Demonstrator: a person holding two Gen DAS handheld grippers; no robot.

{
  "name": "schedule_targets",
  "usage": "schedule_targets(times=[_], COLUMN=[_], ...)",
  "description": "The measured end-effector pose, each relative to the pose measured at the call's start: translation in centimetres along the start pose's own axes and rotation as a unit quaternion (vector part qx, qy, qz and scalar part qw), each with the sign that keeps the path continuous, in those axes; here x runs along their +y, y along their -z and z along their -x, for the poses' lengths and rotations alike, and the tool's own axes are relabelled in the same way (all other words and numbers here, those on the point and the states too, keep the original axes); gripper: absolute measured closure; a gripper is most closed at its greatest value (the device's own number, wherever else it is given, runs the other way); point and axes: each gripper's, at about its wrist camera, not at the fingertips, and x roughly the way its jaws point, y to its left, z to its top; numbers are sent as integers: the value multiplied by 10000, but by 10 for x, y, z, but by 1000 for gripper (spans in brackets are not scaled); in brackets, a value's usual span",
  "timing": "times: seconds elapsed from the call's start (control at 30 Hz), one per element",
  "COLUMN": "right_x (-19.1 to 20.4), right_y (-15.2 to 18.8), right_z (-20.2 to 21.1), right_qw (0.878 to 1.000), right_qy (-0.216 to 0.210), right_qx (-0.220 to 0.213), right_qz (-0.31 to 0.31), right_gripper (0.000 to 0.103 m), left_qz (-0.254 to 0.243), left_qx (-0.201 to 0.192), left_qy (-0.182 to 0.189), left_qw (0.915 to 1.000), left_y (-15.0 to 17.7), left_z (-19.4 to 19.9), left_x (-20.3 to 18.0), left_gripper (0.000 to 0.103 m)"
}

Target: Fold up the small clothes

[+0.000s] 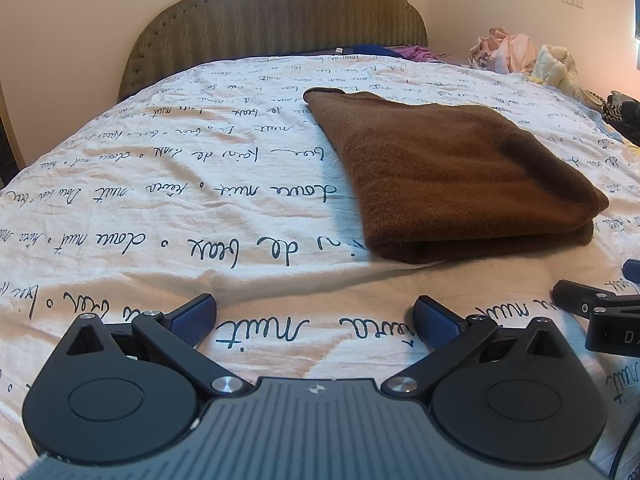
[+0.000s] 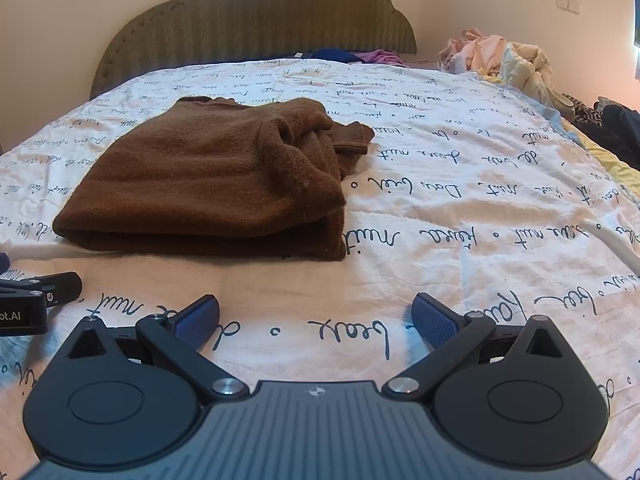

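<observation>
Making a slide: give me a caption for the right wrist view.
Open right gripper faces a folded brown sweater lying on the script-print bedspread.

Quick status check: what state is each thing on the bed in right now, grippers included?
Brown sweater: folded, lying on the bedspread, one cuff sticking out on its right side.
Left gripper: open, holding nothing, short of the sweater.
Right gripper: open, holding nothing.
Clothes pile: crumpled, unfolded, at the far right corner.
</observation>
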Motion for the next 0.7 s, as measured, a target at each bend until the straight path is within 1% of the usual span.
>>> schedule_targets(times=[0.7], right_x=[0], right_y=[0], right_z=[-1], right_qw=[10000], right_qy=[7], right_qx=[-10], right_qz=[-1], right_gripper=[0], left_qz=[53], left_qx=[9], left_qy=[7], left_qw=[10000], left_y=[1], left_z=[-1], left_x=[1], left_gripper=[0])
